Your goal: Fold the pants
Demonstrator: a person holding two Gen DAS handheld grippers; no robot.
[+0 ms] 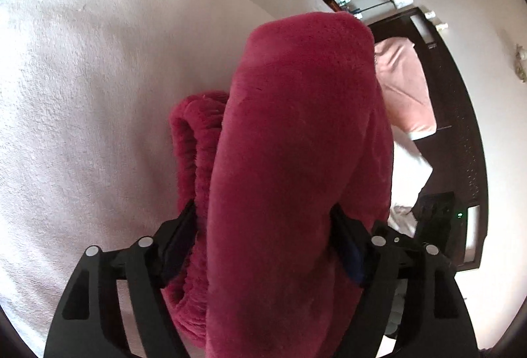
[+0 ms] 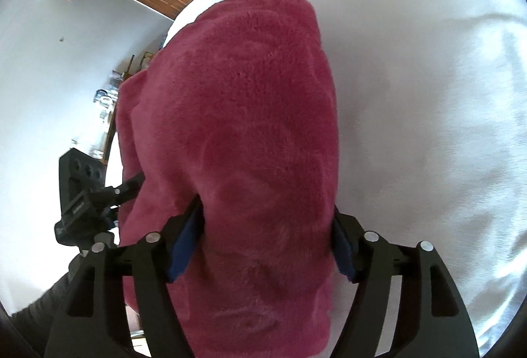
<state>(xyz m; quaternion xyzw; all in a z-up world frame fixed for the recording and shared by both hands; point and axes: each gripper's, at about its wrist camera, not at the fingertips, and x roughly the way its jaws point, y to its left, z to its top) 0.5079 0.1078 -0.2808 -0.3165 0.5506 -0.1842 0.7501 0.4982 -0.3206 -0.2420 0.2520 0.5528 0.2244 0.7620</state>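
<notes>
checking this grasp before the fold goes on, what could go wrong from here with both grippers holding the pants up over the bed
1. The thick pants bulge out between the left hand-held gripper fingers, so the plush fabric may slip out.
2. The ribbed waistband hangs loose beside that grip and may bunch into the fold.
3. The pants fill the right hand-held gripper view, hiding where they would land on the bed, so the fold may come down crooked.

The plush, deep-red fleece pants (image 1: 296,144) hang bunched in a thick fold, lifted over the white bedding. On the left side their ribbed elastic waistband (image 1: 194,140) curls open beside the smooth main bulk. Seen from the right, the fuzzy fabric (image 2: 250,134) drapes down in one rounded mass.
</notes>
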